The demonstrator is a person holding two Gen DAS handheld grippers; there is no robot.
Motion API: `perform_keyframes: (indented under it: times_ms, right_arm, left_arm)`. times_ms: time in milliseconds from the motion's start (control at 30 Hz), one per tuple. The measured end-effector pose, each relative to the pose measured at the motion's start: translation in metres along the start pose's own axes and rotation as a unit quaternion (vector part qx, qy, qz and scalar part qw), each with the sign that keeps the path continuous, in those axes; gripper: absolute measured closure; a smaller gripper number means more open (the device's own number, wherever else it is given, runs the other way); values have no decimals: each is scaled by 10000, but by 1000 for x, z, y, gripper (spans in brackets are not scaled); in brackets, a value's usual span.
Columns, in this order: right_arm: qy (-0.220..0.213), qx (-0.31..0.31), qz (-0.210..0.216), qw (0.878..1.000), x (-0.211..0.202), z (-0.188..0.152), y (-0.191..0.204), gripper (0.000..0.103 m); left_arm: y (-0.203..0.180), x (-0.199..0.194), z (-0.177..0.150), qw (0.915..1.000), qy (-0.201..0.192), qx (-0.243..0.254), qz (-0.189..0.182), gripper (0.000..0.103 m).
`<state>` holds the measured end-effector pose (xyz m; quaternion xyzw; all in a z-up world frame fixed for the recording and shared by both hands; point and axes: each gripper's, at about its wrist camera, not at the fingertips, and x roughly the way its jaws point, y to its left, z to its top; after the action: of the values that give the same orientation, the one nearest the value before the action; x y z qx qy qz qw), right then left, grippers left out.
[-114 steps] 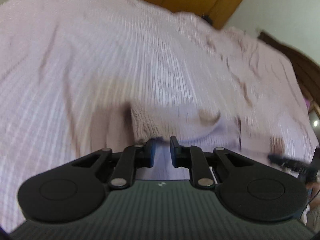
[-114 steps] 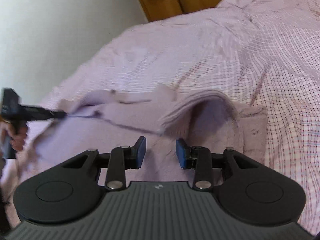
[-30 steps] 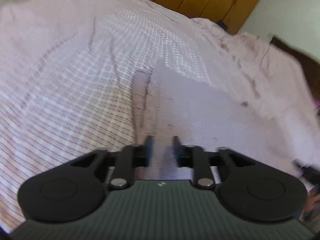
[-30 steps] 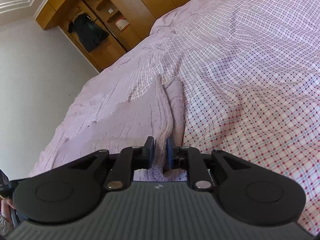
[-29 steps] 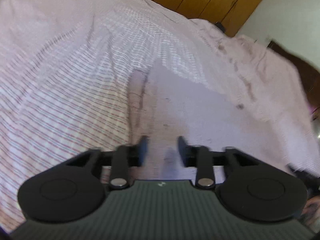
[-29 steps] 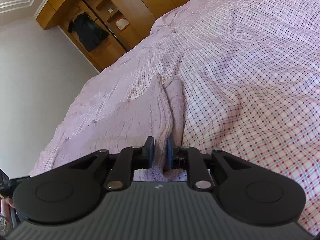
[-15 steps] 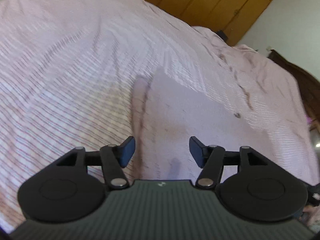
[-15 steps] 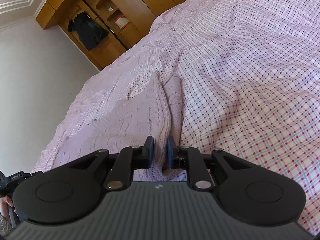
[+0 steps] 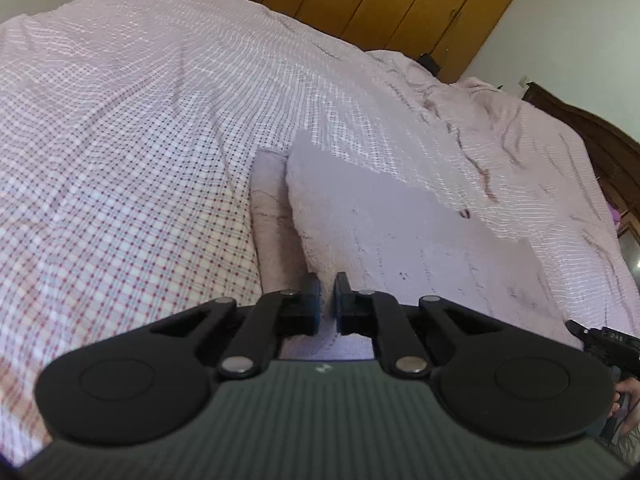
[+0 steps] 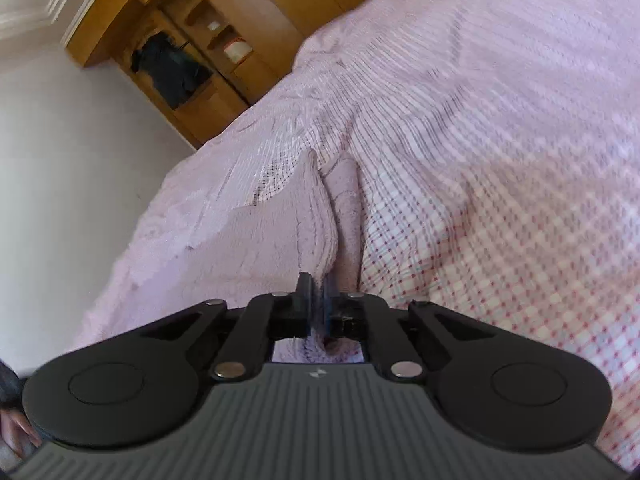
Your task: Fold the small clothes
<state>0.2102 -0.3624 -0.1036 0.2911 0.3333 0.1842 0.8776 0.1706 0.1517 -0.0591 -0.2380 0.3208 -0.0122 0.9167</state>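
Note:
A lilac knitted garment (image 9: 400, 232) lies folded flat on the checked bed sheet (image 9: 120, 140), with a narrower folded strip along its left side. My left gripper (image 9: 327, 300) is at the garment's near edge, its jaws closing on the knit that shows in the thin gap between them. In the right wrist view the same garment (image 10: 260, 248) stretches away to the left. My right gripper (image 10: 316, 296) pinches its near corner fold, jaws closing tight on it. The right gripper's tip (image 9: 604, 344) and the person's hand (image 9: 628, 396) show at the left view's right edge.
The checked sheet (image 10: 500, 160) spreads wide around the garment, creased toward the far side. A wooden wardrobe (image 9: 400, 0) with open shelves (image 10: 200, 40) stands beyond the bed. A dark headboard (image 9: 592, 132) is at the right. White walls enclose the room.
The left jaws opened wide half a second ago, let the knit go, and have now come together on the garment's near edge. The right gripper stayed on its corner and squeezed tighter.

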Motion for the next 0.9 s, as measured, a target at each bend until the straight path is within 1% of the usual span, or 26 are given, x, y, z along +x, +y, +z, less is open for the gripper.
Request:
perform_keyframes:
  times_ms: [67, 100, 133, 167, 200, 233, 267, 300, 333, 367, 400, 433, 467, 500, 567, 600, 633, 700, 767, 900]
  right_arm:
    - [7, -73, -8, 10000, -5, 3, 3, 99]
    - [-35, -83, -25, 10000, -7, 3, 4, 99]
    - [-68, -65, -25, 10000, -8, 4, 3, 99]
    - [-39, -101, 16, 9999, -7, 7, 2, 98]
    - [36, -175, 99, 9998, -4, 11, 2, 98]
    - [77, -205, 147, 9997, -2, 16, 1, 93]
    - [67, -217, 159, 9996, 1, 22, 1, 89]
    - [52, -243, 139, 9996, 3, 29, 1, 82]
    - [35, -288, 123, 9995, 6, 35, 0, 78]
    - [1, -320, 113, 9994, 9, 41, -1, 76]
    - [-70, -302, 82, 9995, 12, 47, -4, 73]
    - [-166, -267, 37, 9995, 14, 51, -7, 66]
    - [-236, -227, 3, 9995, 18, 56, -11, 65]
    - [-192, -149, 37, 9997, 25, 60, -16, 64]
    - [17, 88, 317, 9995, 39, 63, -26, 63]
    - [138, 181, 487, 9986, 46, 63, -29, 59]
    - [222, 223, 571, 9979, 54, 62, -31, 53]
    - [304, 156, 395, 9986, 67, 61, -31, 52]
    - [408, 85, 391, 9984, 79, 61, -32, 52]
    - [398, 271, 717, 9963, 92, 68, -40, 52]
  left_arm:
    - [-1, -5, -3, 10000, 42, 36, -28, 95]
    - [-2, -5, -4, 9999, 66, 73, 19, 94]
    - [-2, -2, -5, 9997, 151, 155, 93, 94]
    - [-2, 3, -6, 9991, 264, 252, 199, 91]
    - [-1, 8, -6, 9985, 337, 287, 331, 91]
    - [0, 10, -7, 9985, 347, 245, 339, 91]
    - [1, 8, -7, 9989, 342, 198, 272, 90]
    - [1, 6, -6, 9990, 328, 175, 233, 88]
    - [0, 1, -3, 9992, 271, 182, 228, 83]
    - [-1, -4, -1, 9994, 171, 206, 220, 78]
    - [-1, -9, 2, 9996, 40, 195, 205, 76]
    - [1, -14, 5, 9998, -84, 139, 148, 74]
    - [3, -19, 7, 9998, -180, 81, 65, 73]
    - [4, -21, 9, 9997, -256, 31, 2, 73]
    - [7, -22, 11, 9996, -290, 11, -6, 73]
    - [8, -21, 11, 9997, -258, 25, 9, 72]
    - [10, -19, 11, 9998, -189, -10, -10, 72]
    - [19, -15, 13, 9996, -36, -220, -145, 73]
    - [27, -12, 17, 9990, 25, -353, -261, 72]
    - [34, -13, 20, 9989, 30, -398, -253, 72]
